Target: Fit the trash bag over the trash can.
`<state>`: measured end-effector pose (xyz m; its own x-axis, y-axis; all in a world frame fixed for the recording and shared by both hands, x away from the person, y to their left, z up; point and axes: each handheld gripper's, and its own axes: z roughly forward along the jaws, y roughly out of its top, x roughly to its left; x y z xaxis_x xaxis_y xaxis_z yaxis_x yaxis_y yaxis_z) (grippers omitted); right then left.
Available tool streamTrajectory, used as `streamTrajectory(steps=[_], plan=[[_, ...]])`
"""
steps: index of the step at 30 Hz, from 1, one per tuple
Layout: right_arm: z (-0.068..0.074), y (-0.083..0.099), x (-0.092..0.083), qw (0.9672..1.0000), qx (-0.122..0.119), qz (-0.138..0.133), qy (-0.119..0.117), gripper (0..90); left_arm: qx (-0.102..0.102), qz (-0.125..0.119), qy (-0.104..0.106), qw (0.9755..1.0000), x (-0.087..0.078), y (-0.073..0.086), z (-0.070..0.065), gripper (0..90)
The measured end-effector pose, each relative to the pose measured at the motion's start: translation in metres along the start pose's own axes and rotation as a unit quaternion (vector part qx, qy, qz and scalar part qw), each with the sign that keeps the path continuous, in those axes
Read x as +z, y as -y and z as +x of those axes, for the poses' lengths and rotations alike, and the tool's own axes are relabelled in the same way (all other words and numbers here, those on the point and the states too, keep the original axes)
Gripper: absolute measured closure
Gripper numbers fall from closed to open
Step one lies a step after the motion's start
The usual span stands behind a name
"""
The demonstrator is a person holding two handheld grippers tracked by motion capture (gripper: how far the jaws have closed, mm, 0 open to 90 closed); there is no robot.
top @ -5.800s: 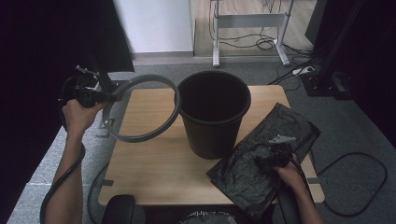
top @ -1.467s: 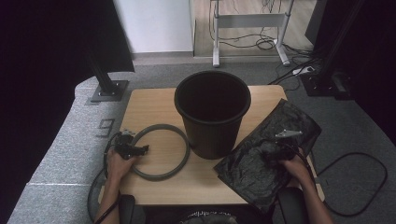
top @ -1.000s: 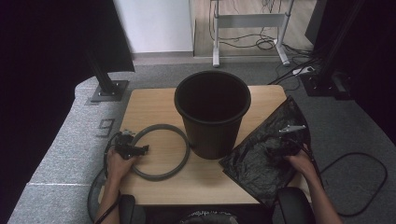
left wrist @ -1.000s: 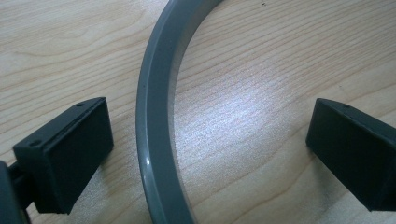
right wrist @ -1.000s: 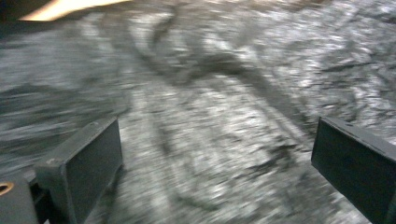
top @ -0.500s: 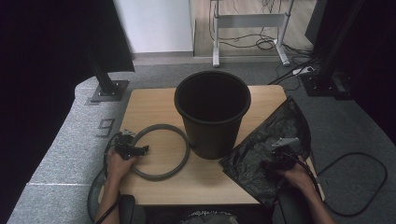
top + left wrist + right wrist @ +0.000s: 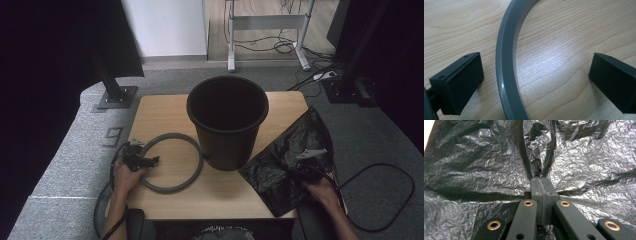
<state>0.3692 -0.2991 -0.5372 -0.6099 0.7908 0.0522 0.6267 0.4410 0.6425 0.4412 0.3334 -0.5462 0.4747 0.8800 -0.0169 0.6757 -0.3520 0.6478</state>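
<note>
right gripper (image 7: 541, 180) jaws just closed, pinching bin bag (image 7: 287, 160) fold | thin, limp, slippery: grip bunched edge | left gripper (image 7: 536, 75) jaws spread astride ring (image 7: 505, 62)

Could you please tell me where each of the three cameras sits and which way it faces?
High view: above the person's side, looking forward and down on the table; both forearms show.
Left gripper view: on the left gripper, facing the tabletop; open jaws straddle the grey ring.
Right gripper view: on the right gripper, pinching the black bag.
Shared: ring, bag.
</note>
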Motion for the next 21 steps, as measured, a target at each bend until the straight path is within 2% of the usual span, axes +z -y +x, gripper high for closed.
streamTrajectory(steps=[2, 5, 7, 12, 21], plan=[[-0.004, -0.002, 0.0, 0.9997, 0.019, 0.008, -0.015, 89.0, 0.0, 0.0, 0.0, 1.0, 0.0, 0.0, 0.0, 0.0], [-0.007, -0.005, 0.0, 0.9991, 0.025, 0.02, -0.027, 89.0, 0.001, 0.001, 0.0, 1.0, 0.0, 0.0, 0.0, 0.0], [-0.007, -0.007, 0.0, 0.999, 0.023, 0.028, -0.027, 88.9, 0.0, 0.0, 0.0, 1.0, 0.0, 0.0, 0.0, 0.0], [-0.006, -0.014, -0.003, 0.9993, 0.013, 0.033, -0.014, 89.0, 0.0, 0.0, 0.0, 1.0, 0.0, 0.0, 0.0, 0.0], [-0.016, -0.034, -0.024, 0.9994, 0.005, 0.03, 0.016, 88.9, 0.0, -0.001, 0.0, 1.0, 0.0, 0.0, 0.0, 0.0]])
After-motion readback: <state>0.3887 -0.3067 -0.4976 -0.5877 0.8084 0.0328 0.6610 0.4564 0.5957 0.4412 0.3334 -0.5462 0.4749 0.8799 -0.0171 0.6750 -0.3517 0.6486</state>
